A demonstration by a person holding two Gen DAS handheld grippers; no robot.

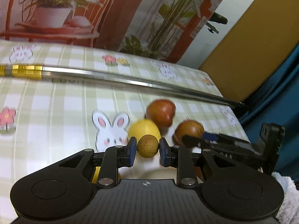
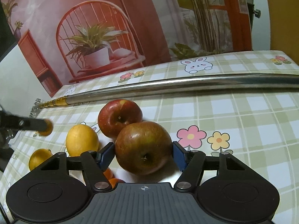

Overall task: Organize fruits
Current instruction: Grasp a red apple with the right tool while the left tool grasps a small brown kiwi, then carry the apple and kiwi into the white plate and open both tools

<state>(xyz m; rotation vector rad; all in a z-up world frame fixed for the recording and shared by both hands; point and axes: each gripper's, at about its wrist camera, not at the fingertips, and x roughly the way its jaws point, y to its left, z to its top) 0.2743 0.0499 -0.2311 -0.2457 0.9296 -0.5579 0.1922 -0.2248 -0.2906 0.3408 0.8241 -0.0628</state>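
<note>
Left gripper [image 1: 147, 147] clenched on small round brown fruit [image 1: 147, 146]; right gripper [image 2: 143, 154] grasping reddish-brown apple [image 2: 143, 147], calyx facing camera, before long steel pole [image 2: 186, 85], lettering illegible

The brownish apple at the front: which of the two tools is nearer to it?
Right. The right tool has the brownish apple between its fingers, pads at its sides. The left tool is off to one side, shut on a small round brown fruit.

Orange fruit [image 2: 110, 177] half hidden behind tongs
</note>
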